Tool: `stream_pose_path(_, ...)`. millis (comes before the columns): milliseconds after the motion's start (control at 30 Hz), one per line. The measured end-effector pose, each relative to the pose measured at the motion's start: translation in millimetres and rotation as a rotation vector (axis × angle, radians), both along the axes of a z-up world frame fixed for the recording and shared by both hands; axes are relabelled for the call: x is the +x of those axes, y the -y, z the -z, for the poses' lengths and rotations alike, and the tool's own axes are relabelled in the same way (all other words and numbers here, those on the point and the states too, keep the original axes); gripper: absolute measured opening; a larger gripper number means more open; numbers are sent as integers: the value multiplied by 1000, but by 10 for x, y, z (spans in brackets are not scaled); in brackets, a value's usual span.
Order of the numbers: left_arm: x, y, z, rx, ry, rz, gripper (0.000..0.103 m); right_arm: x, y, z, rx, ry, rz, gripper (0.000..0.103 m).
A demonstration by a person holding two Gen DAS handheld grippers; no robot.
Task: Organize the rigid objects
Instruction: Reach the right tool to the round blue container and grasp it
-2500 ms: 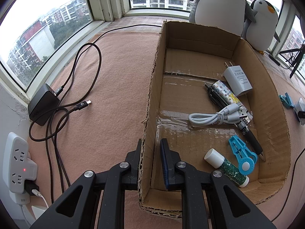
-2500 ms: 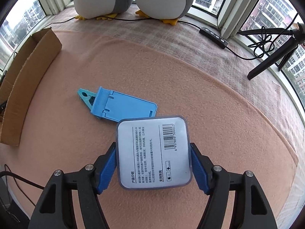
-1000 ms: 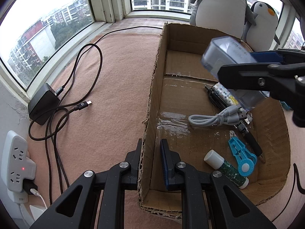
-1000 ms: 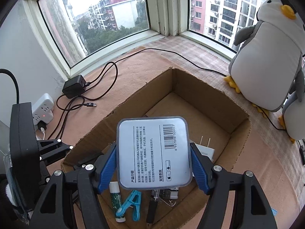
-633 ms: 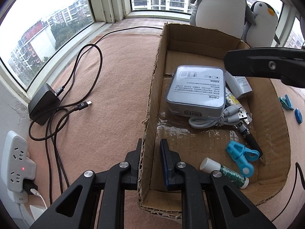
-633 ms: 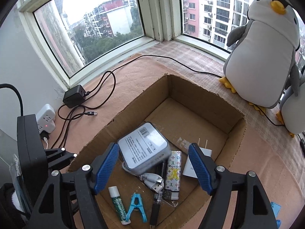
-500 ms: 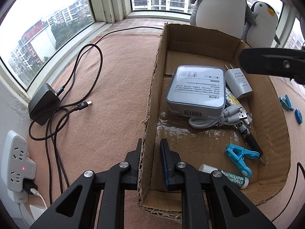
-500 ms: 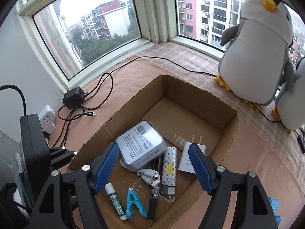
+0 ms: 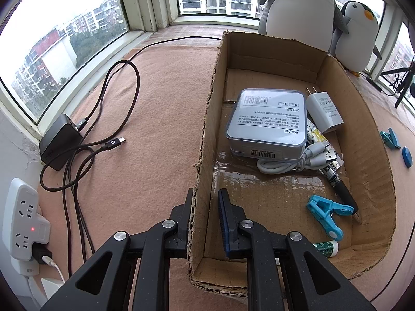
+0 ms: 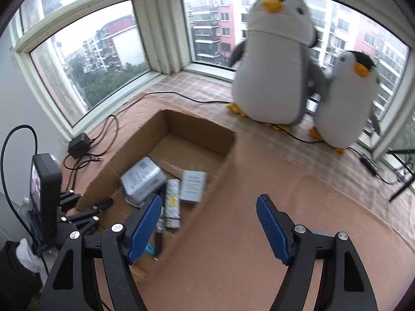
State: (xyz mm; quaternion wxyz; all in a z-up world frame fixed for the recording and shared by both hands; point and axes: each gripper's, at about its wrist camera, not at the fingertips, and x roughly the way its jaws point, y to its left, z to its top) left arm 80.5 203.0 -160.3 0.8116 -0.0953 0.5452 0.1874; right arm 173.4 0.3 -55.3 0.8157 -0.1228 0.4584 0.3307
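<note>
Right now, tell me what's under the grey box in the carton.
The grey box rests on the coiled white USB cable, with a patterned packet and black pen emerging beside it. What else it covers is hidden.

Flat grey daylight through the windows (image 9: 64, 39) — left view sharp, right view smeared with motion blur, edges bowed and dark.
</note>
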Motion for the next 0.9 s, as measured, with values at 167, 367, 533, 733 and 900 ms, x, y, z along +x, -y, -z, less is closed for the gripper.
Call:
stream_pose_path(167, -1, 0, -3, 1, -1, 1, 16, 80, 556, 31, -16, -8, 115, 72)
stream_pose_path(367, -10, 5, -18, 3, -1, 2, 16, 193, 1205, 177, -75, -22, 253, 72)
stream_pose_path(533, -10, 0, -20, 4, -1, 1, 16, 314, 1661, 343, -122, -62, 344, 72)
stream_pose_path(733, -14, 11, -22, 4, -2, 0, 17, 431, 1961, 648, -184, -101, 403, 72)
stream_pose_path(900, -14, 8, -23, 4, -2, 0, 17, 480, 2017, 842, -210, -133, 414, 72)
